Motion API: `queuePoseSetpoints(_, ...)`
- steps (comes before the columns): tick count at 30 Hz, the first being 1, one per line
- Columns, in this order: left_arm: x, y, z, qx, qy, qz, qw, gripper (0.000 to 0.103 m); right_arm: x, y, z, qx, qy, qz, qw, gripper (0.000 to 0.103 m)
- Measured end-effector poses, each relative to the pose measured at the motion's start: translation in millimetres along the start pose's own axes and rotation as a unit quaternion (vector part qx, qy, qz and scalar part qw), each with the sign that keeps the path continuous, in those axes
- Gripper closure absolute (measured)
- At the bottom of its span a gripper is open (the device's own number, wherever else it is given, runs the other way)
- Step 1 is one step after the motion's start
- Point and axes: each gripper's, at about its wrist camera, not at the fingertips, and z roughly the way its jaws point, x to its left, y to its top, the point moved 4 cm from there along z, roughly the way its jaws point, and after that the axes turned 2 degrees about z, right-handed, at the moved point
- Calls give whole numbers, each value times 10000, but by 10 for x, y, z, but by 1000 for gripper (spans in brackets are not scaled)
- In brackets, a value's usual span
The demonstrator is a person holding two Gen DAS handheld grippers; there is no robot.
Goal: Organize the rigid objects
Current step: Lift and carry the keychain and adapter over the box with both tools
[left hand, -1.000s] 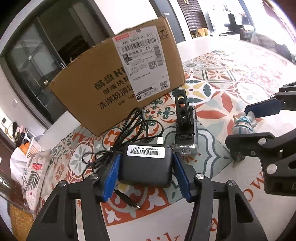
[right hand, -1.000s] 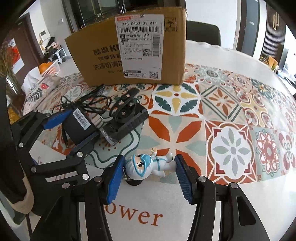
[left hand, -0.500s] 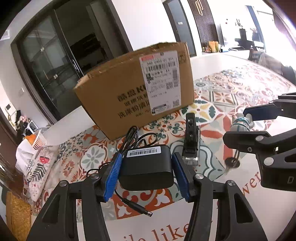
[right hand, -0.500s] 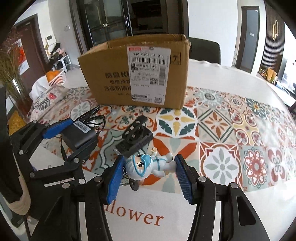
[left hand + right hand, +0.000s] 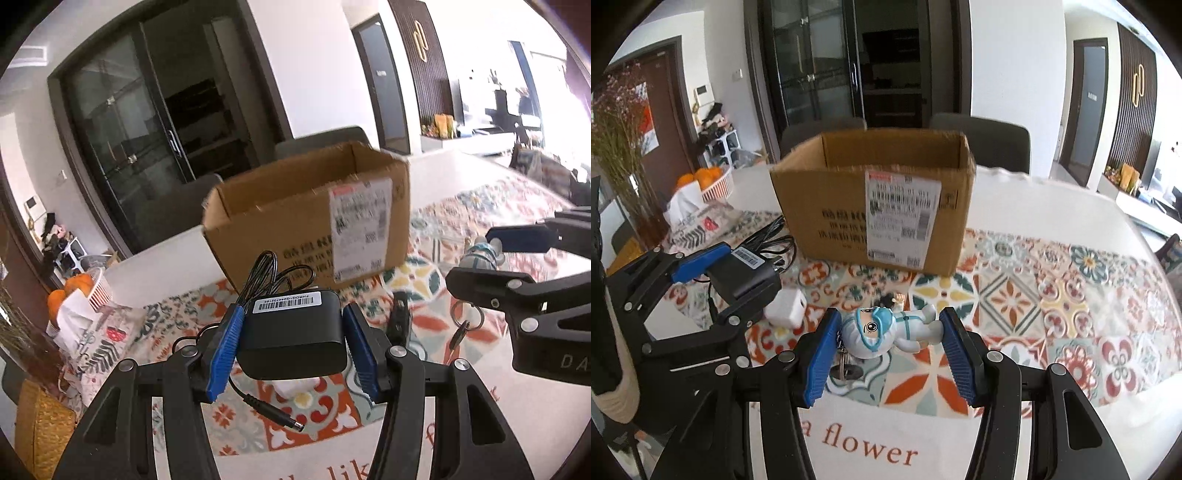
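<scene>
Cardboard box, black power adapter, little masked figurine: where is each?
cardboard box [image 5: 827,218]: right wrist view, brown front wall.
black power adapter [image 5: 295,339]: left wrist view, top face.
masked figurine [image 5: 871,328]: right wrist view, its head.

The cardboard box [image 5: 310,221] label print is blurred, unreadable.

Bright daylight, window glare at right, motion-blurred box label [image 5: 360,225], fisheye-curved dark corners.

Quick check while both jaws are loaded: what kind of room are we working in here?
Most likely a home dining area. A round table with a patterned tiled cloth has upholstered chairs pushed against its far side, a dark glass-door cabinet stands behind them, and a basket of oranges sits at the left.
</scene>
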Motion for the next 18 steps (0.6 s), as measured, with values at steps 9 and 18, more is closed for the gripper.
queuePoseSetpoints(9,270,416,-122,-302,42,-207,9993,48,53,442,-162,-470,60,-47,9989,48)
queuePoseSetpoints(18,529,891,-45,-523,-37,-458,9976,48,49,963,-193,-873,147,-5,9961,48)
